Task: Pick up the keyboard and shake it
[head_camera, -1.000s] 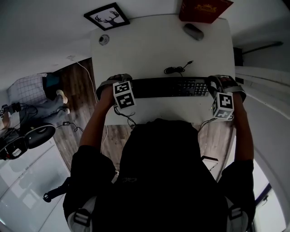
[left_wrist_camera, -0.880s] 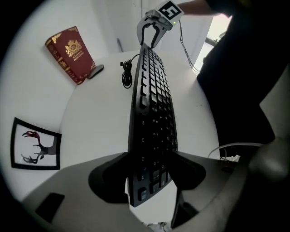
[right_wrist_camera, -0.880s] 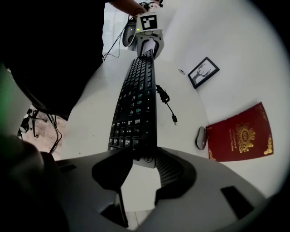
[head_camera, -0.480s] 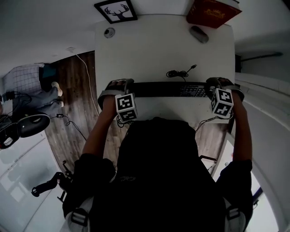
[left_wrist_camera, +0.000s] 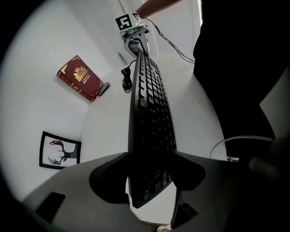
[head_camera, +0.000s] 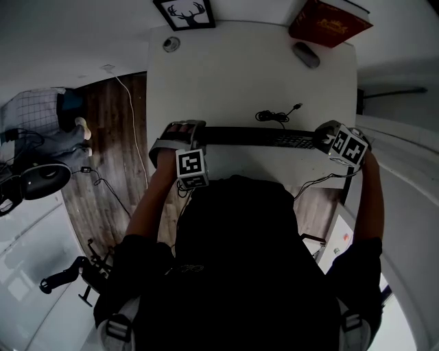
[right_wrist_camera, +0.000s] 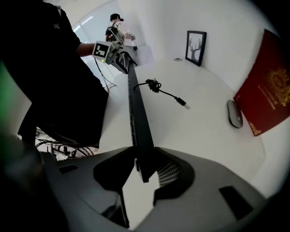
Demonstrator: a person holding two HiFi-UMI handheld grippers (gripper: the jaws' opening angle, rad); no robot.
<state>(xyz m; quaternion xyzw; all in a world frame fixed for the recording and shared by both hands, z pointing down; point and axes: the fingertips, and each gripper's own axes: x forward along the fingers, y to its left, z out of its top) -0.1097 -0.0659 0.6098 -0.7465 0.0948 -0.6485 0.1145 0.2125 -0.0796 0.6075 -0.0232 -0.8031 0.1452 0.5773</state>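
The black keyboard (head_camera: 257, 136) hangs a little above the white desk (head_camera: 226, 75), tipped up so the head view sees it as a thin band. My left gripper (head_camera: 180, 134) is shut on its left end, with the keys (left_wrist_camera: 152, 113) running away between the jaws. My right gripper (head_camera: 328, 137) holds the right end, where the keyboard (right_wrist_camera: 136, 113) shows edge-on between the pads. The right jaws have just been closing on that edge. The keyboard's coiled cable (head_camera: 278, 114) lies on the desk behind it.
A red book (head_camera: 331, 22) and a grey mouse (head_camera: 306, 55) lie at the desk's far right. A framed deer picture (head_camera: 184, 12) and a small round object (head_camera: 171, 44) sit at the far left. Wooden floor with cables shows to the left.
The keyboard has tipped from nearly flat to almost on edge, looking thinner from above. The right gripper has rolled, its marker cube swinging up and outward. The left gripper rose slightly.
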